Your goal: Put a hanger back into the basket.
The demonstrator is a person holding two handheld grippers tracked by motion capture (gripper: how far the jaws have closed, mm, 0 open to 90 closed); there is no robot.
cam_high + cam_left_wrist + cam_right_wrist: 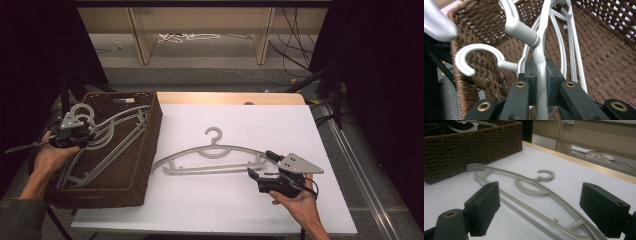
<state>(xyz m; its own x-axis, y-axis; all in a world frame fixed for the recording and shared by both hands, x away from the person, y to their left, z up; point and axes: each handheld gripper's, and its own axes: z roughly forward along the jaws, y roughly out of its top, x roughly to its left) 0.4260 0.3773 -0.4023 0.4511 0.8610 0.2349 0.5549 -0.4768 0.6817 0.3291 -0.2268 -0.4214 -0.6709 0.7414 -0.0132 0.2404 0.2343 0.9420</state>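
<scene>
High view: the left gripper [75, 131] grasps a grey hanger [107, 131] over the wicker basket [145, 145]; a second hanger [212, 157] lies flat on the white table [210, 210], just before the right gripper [262, 165].

Left gripper view: pads [530, 75] clamp the grey hanger's [541, 75] bar inside the wicker basket [604, 57].

Right gripper view: jaws spread wide, unloaded, flanking the second hanger's [534, 187] near end.

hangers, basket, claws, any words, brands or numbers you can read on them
None: no readable text in any view.
Hanger on the table: plain grey, no marking.
Hangers in the basket: no marking.
Wicker basket: no label.
Left claw and right claw: plain black pads, no print.
</scene>
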